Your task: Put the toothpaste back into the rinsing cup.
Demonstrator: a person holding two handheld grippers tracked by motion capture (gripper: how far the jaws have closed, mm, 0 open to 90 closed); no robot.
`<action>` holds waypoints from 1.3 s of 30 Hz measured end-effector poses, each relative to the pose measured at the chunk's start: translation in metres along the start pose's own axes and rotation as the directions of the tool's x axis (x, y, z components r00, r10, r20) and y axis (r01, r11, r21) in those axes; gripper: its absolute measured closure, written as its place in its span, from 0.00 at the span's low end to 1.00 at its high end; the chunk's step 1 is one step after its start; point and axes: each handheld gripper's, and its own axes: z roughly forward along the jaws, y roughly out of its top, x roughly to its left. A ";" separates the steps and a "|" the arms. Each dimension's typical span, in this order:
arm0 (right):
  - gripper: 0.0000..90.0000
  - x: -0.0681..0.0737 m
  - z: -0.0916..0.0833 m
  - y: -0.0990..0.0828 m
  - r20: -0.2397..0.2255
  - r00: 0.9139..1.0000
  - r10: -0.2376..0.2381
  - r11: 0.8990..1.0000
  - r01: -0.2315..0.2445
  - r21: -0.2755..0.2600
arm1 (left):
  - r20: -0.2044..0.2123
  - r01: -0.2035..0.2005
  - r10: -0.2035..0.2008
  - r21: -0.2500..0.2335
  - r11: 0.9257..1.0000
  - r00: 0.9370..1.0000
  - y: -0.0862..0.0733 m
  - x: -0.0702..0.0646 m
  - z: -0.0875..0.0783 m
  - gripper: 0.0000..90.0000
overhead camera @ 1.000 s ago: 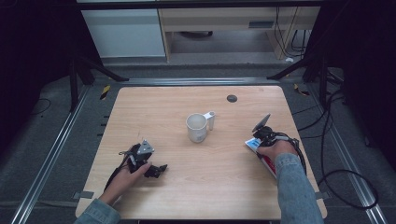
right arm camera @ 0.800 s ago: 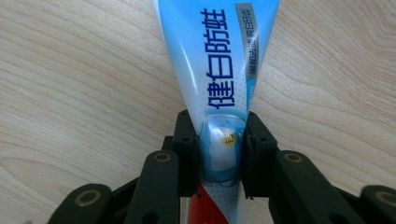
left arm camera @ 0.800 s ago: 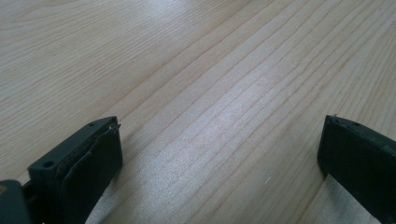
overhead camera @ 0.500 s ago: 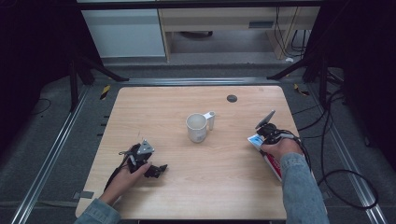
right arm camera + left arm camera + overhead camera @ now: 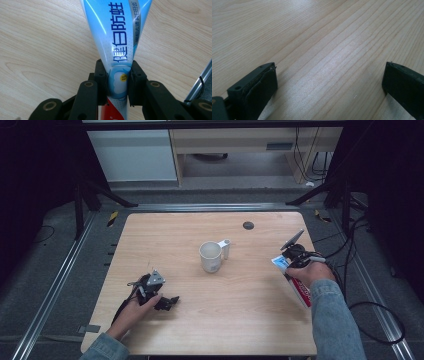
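At table's right edge, right gripper (image 5: 117, 82) had just clamped the toothpaste tube (image 5: 117, 37) mid-body, lifted clear of the table (image 5: 240, 320); soft, light, slick plastic, so grip the stiffer shoulder end; left gripper (image 5: 329, 82) sat open, empty.

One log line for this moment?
right gripper: shut on toothpaste tube | left gripper: open, over table | mug: mid-table

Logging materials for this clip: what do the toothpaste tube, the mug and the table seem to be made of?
Toothpaste tube: glossy printed plastic or laminate, judging by sheen and its pinched, flattening shape. Mug: probably glazed ceramic, smooth off-white with a thick rim. Table: pale wood or wood-look laminate, visible grain lines, satin sheen.
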 end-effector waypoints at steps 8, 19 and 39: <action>0.81 -0.007 -0.016 -0.009 -0.010 1.000 0.018 0.997 -0.018 -0.080 | 0.000 0.000 0.000 0.000 1.000 1.000 0.000 0.000 0.000 0.00; 0.81 -0.003 -0.035 -0.016 -0.042 0.999 0.029 0.971 -0.038 -0.236 | 0.000 0.000 0.000 0.000 1.000 1.000 0.000 0.000 0.000 0.00; 0.81 0.046 -0.048 0.008 -0.011 1.000 0.003 0.874 -0.008 -0.487 | 0.001 0.001 -0.001 0.001 1.000 1.000 0.000 0.000 0.000 0.00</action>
